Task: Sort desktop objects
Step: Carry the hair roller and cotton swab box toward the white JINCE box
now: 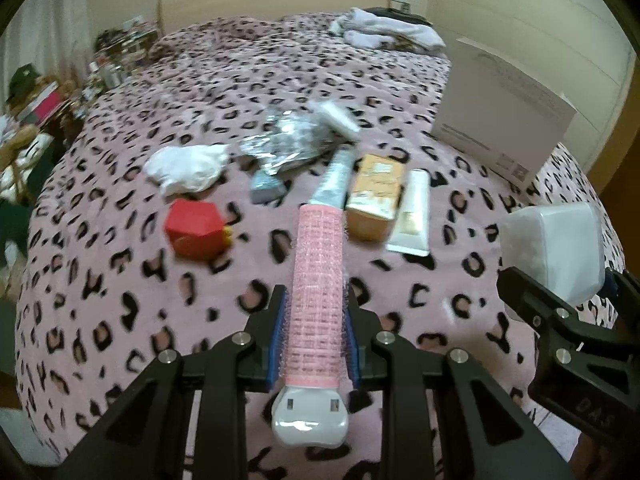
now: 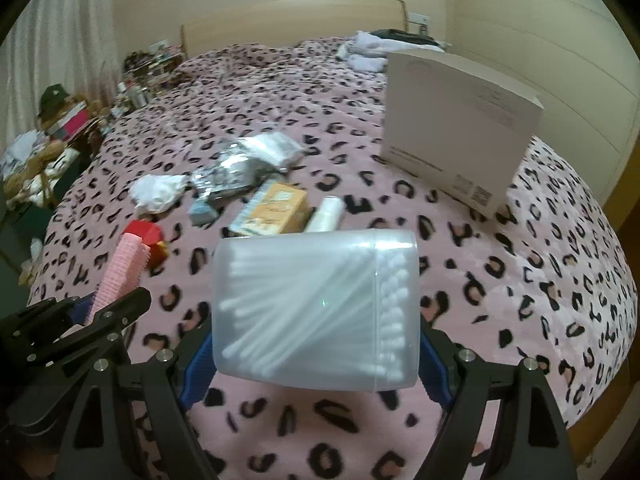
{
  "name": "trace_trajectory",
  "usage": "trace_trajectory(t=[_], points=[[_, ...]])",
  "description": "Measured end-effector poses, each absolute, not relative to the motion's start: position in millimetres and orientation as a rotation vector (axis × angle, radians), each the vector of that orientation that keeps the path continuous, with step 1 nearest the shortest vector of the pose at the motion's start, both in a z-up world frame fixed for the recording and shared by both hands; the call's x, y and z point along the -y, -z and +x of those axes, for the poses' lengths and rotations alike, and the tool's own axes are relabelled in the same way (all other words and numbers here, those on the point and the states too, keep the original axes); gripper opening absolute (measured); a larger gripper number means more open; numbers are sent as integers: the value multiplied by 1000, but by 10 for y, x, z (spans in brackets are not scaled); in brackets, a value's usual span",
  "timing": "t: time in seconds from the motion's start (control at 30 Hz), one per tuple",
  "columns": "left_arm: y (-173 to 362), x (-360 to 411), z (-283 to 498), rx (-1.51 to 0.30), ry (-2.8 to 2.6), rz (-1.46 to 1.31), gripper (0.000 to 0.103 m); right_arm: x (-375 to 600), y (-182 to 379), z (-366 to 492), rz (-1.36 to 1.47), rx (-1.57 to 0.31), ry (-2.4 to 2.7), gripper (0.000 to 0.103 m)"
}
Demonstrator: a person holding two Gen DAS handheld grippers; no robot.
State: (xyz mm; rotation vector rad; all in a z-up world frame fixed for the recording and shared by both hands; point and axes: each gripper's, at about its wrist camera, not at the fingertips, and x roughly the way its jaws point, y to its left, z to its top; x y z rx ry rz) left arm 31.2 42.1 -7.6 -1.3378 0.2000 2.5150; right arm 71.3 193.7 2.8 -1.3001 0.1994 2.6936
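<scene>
Holding a load in both hands over the leopard-print bedspread [image 1: 120, 280]. My left gripper [image 1: 314, 344] is clenched on a pink hair roller [image 1: 318, 280]: pads pinch its lower half, long axis runs straight out along the fingers, white clip end [image 1: 308, 416] back toward the camera, far tip pointing at the pile. My right gripper [image 2: 316, 356] is grasping a clear box of cotton swabs [image 2: 316, 308], gripped across its width, box lying crosswise between the blue pads, swabs inside slanted with tips bunched at the box's right end. It is closed, as far as I can tell, and roughly full. Relation that matters: the white carton [image 2: 460, 128] stands ahead and right of both jaws, well apart, with the right hand nearer to it than the left. From here I only see its broad side; can't tell whether it is open or what's in it, so treating it as the drop bin is my guess. Unsorted pile sits ahead of the left jaws, between them and the far bed: red box [image 1: 196, 232], crumpled tissue [image 1: 184, 168], foil packet [image 1: 280, 144], yellow box [image 1: 374, 196], white tube [image 1: 412, 212], a second tube [image 1: 334, 176] just beyond the roller's tip. Both views smeared, small labels unreadable. If the carton is the target, the right load goes first and the left swings across behind it.
</scene>
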Motion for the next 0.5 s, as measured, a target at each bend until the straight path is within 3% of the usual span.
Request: trace_trajectory(t=[0.5], points=[[123,-1220,22,-261,-2368,-1244,25,-2658,43,693,-1196,-281,-2570,85]])
